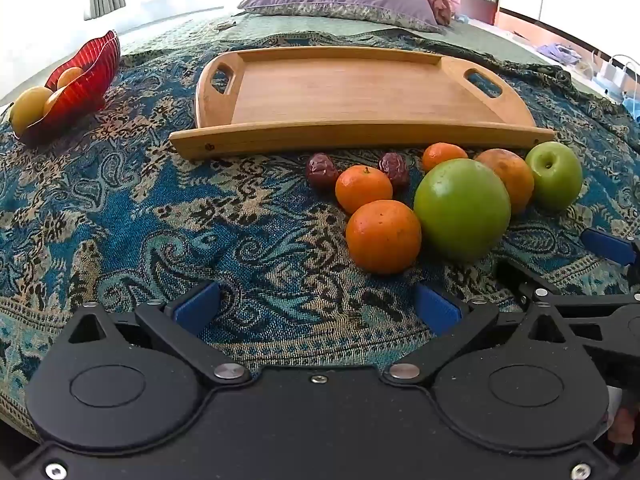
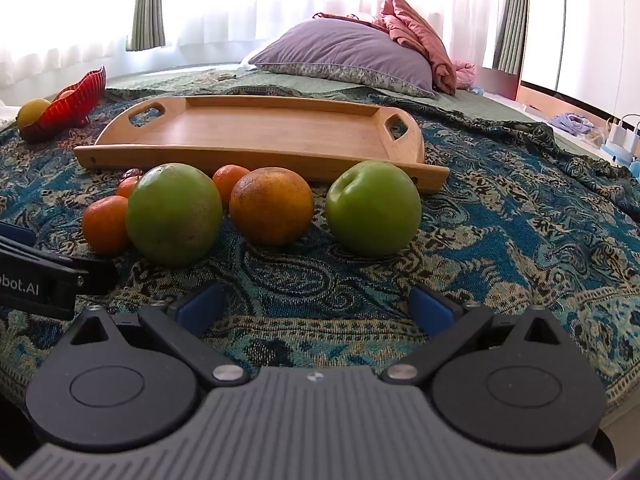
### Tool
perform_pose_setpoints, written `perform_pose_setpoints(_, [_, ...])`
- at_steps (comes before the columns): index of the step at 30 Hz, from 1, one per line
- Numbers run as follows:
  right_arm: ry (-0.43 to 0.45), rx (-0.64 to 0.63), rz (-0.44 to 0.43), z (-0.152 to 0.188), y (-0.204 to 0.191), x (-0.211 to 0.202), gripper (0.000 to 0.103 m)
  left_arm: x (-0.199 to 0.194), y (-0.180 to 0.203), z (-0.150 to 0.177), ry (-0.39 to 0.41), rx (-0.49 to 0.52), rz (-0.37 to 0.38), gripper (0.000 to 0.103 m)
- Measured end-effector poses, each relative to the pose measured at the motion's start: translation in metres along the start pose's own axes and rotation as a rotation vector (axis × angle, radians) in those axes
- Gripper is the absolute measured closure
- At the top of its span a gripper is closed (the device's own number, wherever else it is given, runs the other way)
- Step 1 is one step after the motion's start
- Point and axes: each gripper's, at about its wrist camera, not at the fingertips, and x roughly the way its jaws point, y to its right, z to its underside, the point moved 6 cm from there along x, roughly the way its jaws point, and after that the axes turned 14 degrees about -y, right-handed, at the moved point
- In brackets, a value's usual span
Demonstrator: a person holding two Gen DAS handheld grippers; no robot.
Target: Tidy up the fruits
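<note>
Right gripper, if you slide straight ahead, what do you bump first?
Probably the orange, which sits almost dead ahead of the open right gripper; the green apple lies slightly right. Depth is hard to judge.

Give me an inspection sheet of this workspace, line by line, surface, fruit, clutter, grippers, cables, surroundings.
Surface: patterned blue bedspread on a bed.
Job's things: wooden tray, nothing in it; in front lie a large green fruit, green apple, mottled orange, three small oranges, nearest, two dried dates, one. Red bowl holds yellowish fruit.
Clutter: nothing seen near the fruit.
Grippers: left gripper and right gripper open, holding nothing.
Cables: white chargers with cords at far right.
Surroundings: purple pillow, curtains.
</note>
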Motion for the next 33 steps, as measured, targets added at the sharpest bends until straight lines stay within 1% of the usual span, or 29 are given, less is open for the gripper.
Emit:
perform_pose_setpoints(2, [0.001, -0.002, 0.003, 0.0007, -0.0007, 0.0000, 0.000, -0.0004, -0.0003, 0.0006, -0.001, -0.003, 0.003, 0.000])
perform_pose_setpoints(3, [0.005, -0.002, 0.004, 0.0013, -0.0011, -0.0002, 0.000, 0.0010, -0.0002, -0.0006, -0.016, 0.003, -0.003, 0.000])
perform_pose_setpoints(4, [-0.010, 0.003, -0.003, 0.0006, -0.0005, 0.0009, 0.000, 0.0009, -0.0002, -0.0006, -0.015, 0.002, -0.003, 0.000])
perform_pose_setpoints(12, [0.000, 0.007, -0.002, 0.0008, 0.0011, 0.0000, 0.000, 0.0006, 0.0000, -0.0002, -0.010, 0.005, -0.005, 0.000])
perform_pose_setpoints(28, [-0.008, 0.000, 0.001, -0.0005, 0.0001, -0.0010, 0.000, 0.0005, 0.0000, 0.0000, -0.008, 0.004, -0.005, 0.000])
perform_pose_setpoints(33, [-0.008, -0.001, 0.001, 0.0001, -0.0005, 0.0005, 0.000, 0.0018, -0.0003, -0.0050, -0.015, 0.003, -0.004, 0.000])
